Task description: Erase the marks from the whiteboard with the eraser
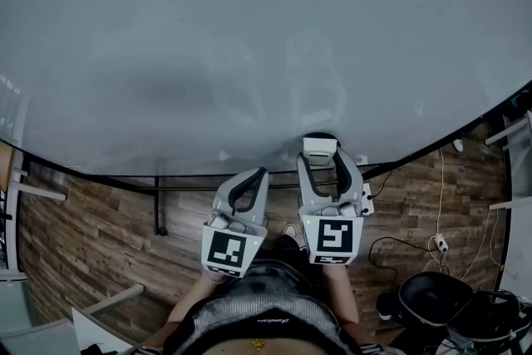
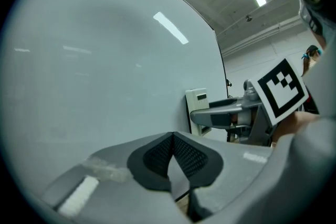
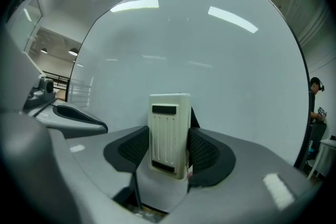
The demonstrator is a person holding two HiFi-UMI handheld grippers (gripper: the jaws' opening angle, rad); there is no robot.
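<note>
The big pale grey-white whiteboard (image 1: 249, 37) fills the upper two thirds of the head view. Its dark lower edge curves across the middle of the frame, and I count one board, with only faint cloudy smears on it and no crisp marks that I can make out. Below it, across the bottom of the frame, runs the brown wood-plank floor (image 1: 91, 237). Two grey grippers sit at lower centre, each with one black-and-white marker cube at its back. The right gripper (image 1: 320, 158) reaches higher, its tip at the board's lower edge. Its black ribbed pads are closed onto the sides of the one cream rectangular plastic eraser (image 3: 169, 134), which stands upright and pokes out past them. That looks like a grip meant to leave the wiping face free to meet the board. Whether the eraser actually touches the surface I cannot tell, though in the left gripper view it sits just beside the board at centre right (image 2: 198, 113). The left gripper (image 1: 249, 179) hangs lower and to the left, with its pads pressed tip to tip on nothing (image 2: 172, 149), so I judge it is simply parked out of the way while the right one does the wiping.
</note>
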